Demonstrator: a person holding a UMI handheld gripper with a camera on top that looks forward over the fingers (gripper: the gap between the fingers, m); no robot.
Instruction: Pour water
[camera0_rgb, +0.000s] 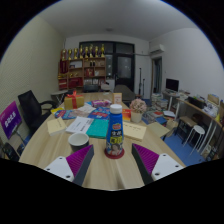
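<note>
A tall can-shaped bottle (115, 126) with a blue, yellow and white label stands upright on a round red coaster (114, 152) on the wooden table (110, 172). It sits just ahead of my gripper (113, 163), roughly centred between the two purple pads, with a wide gap on each side. My fingers (79, 163) are spread open and touch nothing. A grey bowl (79, 141) rests on the table to the left of the bottle, just beyond the left finger.
Books, papers and a teal folder (98, 128) lie across the table beyond the bottle. An orange box (72, 100) and a flower pot (138, 106) stand farther back. Chairs, a shelf and desks line the room's walls.
</note>
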